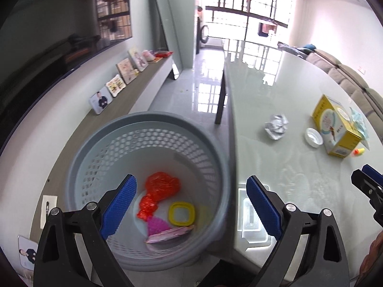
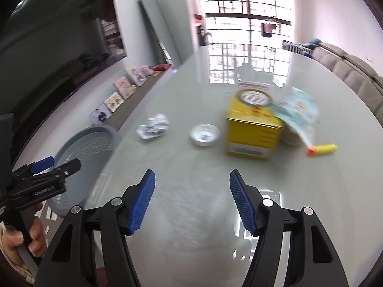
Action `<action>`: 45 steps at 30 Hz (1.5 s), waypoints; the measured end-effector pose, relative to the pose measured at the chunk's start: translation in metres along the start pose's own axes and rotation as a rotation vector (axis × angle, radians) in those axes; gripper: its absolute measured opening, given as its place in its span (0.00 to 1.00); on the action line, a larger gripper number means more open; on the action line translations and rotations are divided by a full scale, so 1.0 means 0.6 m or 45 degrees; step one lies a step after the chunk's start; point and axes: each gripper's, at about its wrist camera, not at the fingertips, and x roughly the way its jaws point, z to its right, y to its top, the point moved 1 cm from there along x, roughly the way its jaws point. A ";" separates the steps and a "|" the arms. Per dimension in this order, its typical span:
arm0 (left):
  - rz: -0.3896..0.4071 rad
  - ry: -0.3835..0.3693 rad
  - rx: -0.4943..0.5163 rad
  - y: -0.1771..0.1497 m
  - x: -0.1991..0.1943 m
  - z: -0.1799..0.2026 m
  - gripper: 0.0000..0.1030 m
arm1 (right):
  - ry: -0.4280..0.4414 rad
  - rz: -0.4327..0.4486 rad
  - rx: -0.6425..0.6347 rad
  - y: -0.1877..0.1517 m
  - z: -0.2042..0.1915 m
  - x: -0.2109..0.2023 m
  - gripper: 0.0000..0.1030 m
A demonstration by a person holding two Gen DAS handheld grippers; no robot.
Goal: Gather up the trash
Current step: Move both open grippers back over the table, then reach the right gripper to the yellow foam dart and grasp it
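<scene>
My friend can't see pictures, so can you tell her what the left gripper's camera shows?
The open, empty left gripper hovers over a grey basket holding an orange bag, a yellow lid and a pink wrapper. On the table beside it lie crumpled paper, a white cap and a yellow box.

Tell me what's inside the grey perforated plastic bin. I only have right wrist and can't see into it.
Observer: The left wrist view looks straight in. The grey perforated plastic bin holds a crumpled red plastic bag, a yellow square plastic ring and a pink foil packet.
Operator: Left gripper carrying anything?
Observer: No. The left gripper is open over the bin's mouth, with nothing between its blue pads.
</scene>
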 end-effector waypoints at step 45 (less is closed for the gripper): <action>-0.075 -0.087 0.156 0.062 0.105 0.218 0.90 | -0.151 -0.181 0.117 0.054 0.312 0.111 0.70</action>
